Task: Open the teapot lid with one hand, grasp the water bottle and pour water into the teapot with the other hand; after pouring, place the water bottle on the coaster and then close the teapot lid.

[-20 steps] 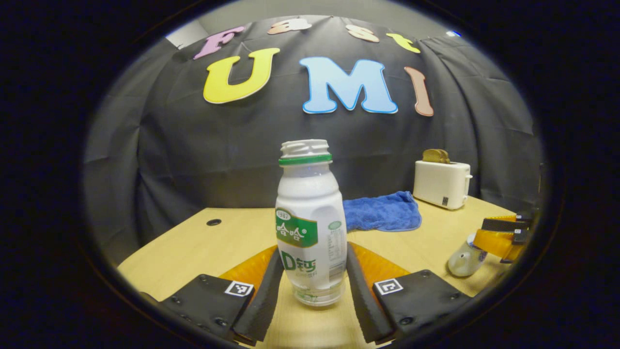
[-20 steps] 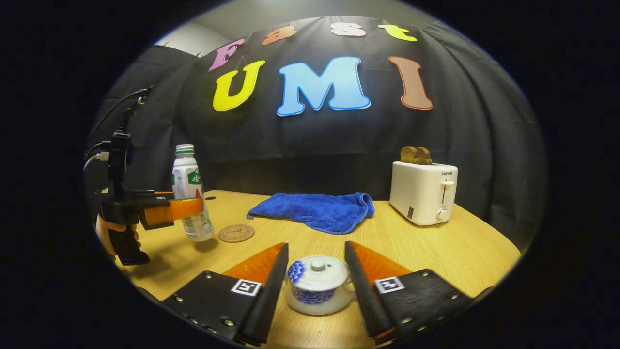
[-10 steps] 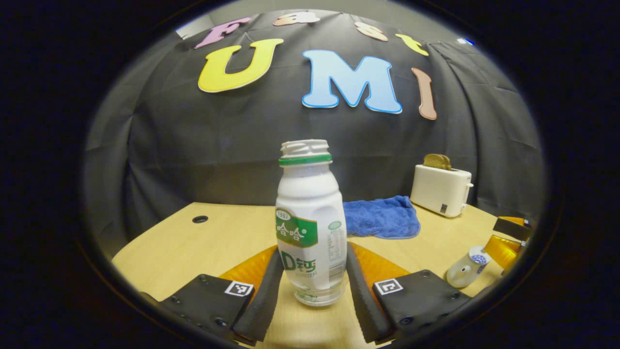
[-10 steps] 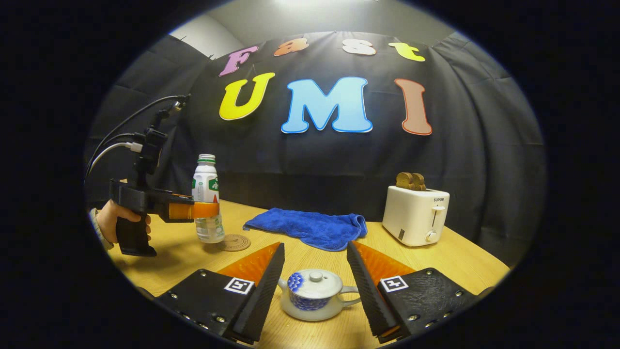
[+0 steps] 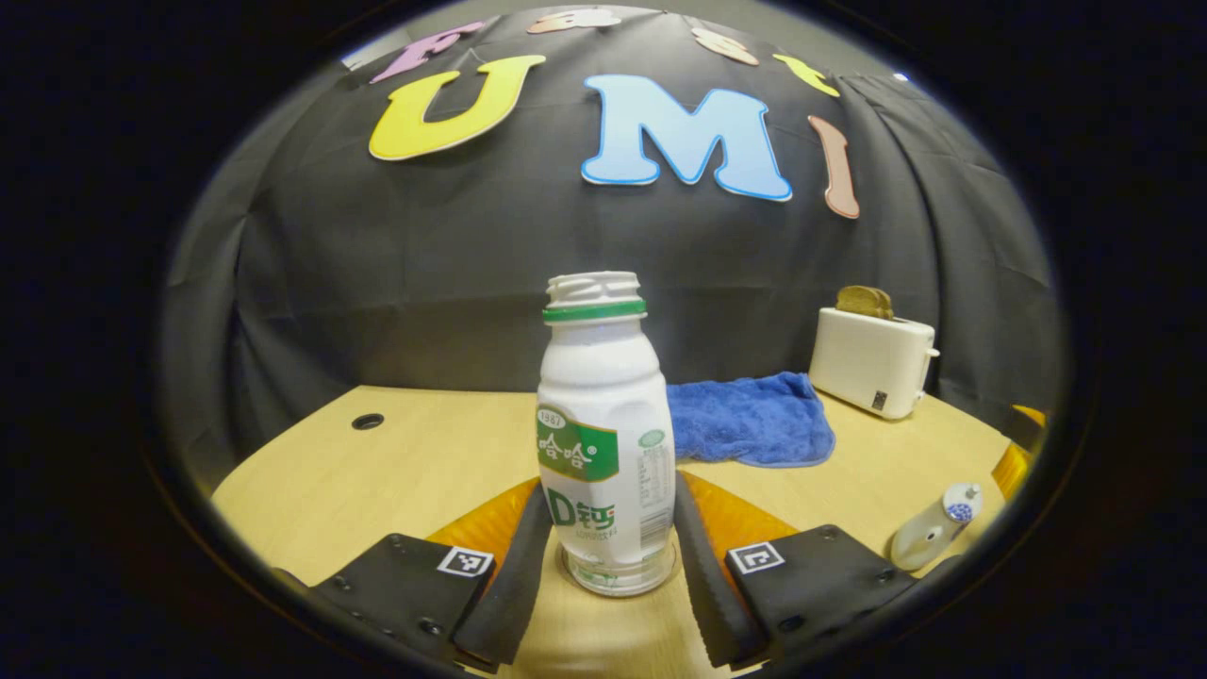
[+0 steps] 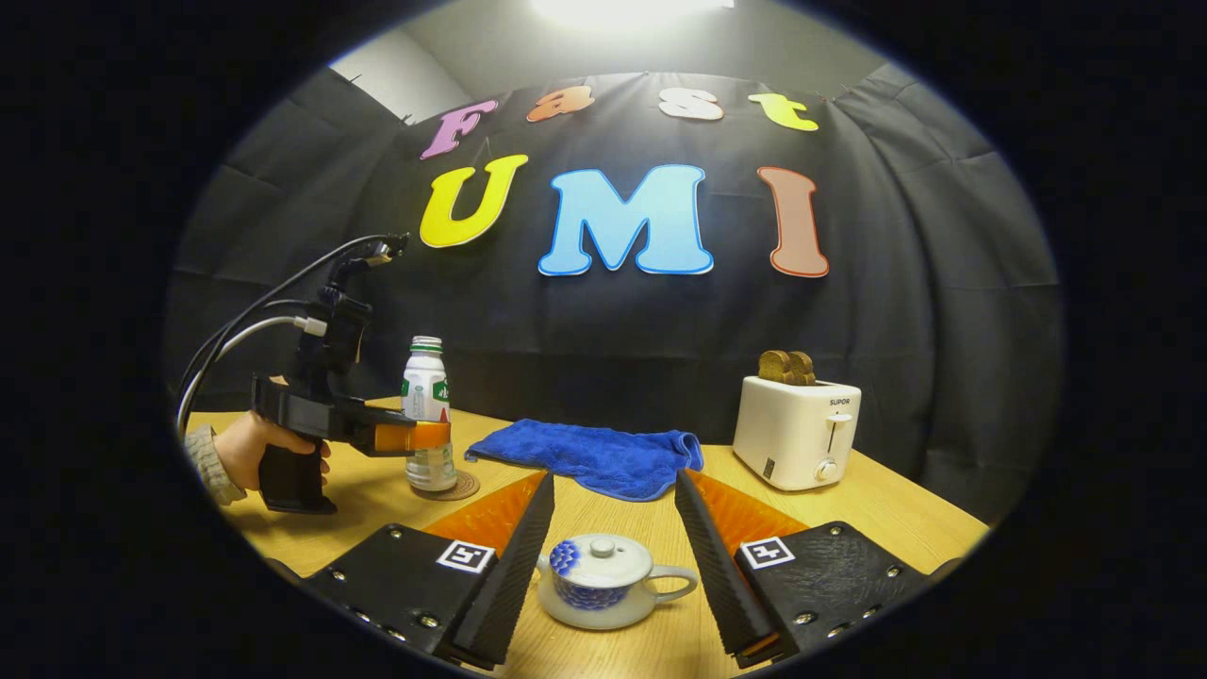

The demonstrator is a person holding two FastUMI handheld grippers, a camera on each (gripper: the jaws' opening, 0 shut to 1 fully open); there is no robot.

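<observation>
Black cloth wall (image 6: 905, 311) behind; pale wooden table (image 6: 886, 509) with cable hole (image 5: 367, 421); bright ceiling light (image 6: 622, 11).

Your table (image 6: 877, 509) is light wood with a cable hole (image 5: 367, 422) near its far left. On it you have a blue towel (image 6: 592, 455) at the back, a toaster (image 6: 796, 433) to its right, the teapot (image 6: 597, 593) in front, and a coaster (image 6: 451, 488) with the bottle (image 6: 429, 416) standing on it.

The white water bottle (image 5: 606, 443) with a green label and green neck ring stands upright, uncapped, on the round brown coaster (image 6: 451, 487) on the bench. The white teapot (image 6: 601, 589) with blue pattern sits lid (image 6: 600, 558) on, handle pointing right.
</observation>
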